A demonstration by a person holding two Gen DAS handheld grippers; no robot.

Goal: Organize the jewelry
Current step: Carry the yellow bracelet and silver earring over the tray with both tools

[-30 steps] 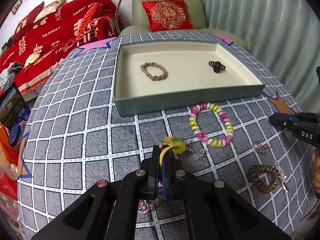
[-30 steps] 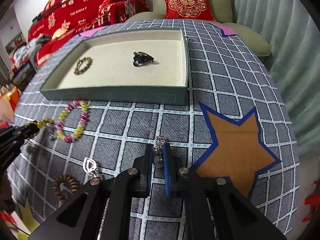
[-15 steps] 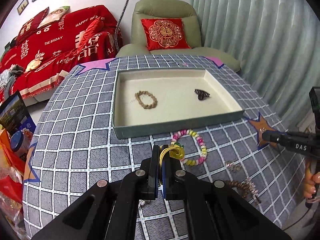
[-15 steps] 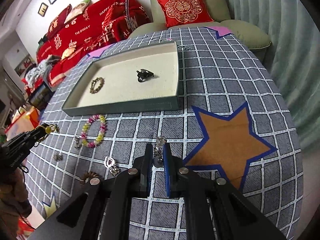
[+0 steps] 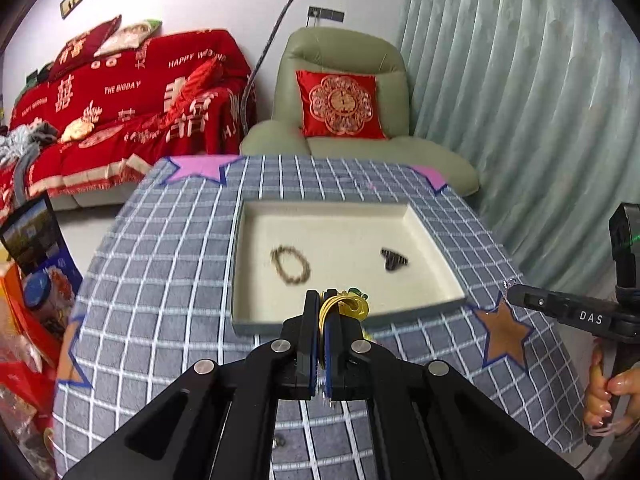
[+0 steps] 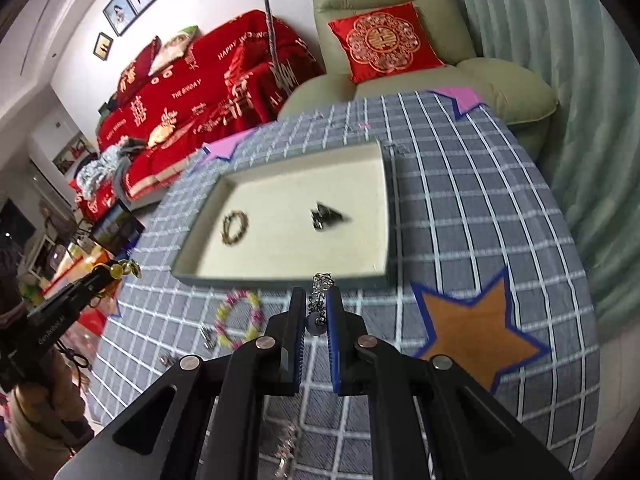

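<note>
- Pinching a yellow charm, the left gripper hangs near the tray.
- Right gripper clamps a silver trinket beside it.

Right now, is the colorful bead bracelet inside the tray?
No, the colorful bead bracelet lies on the checked cloth in front of the tray, outside its near wall.
</note>
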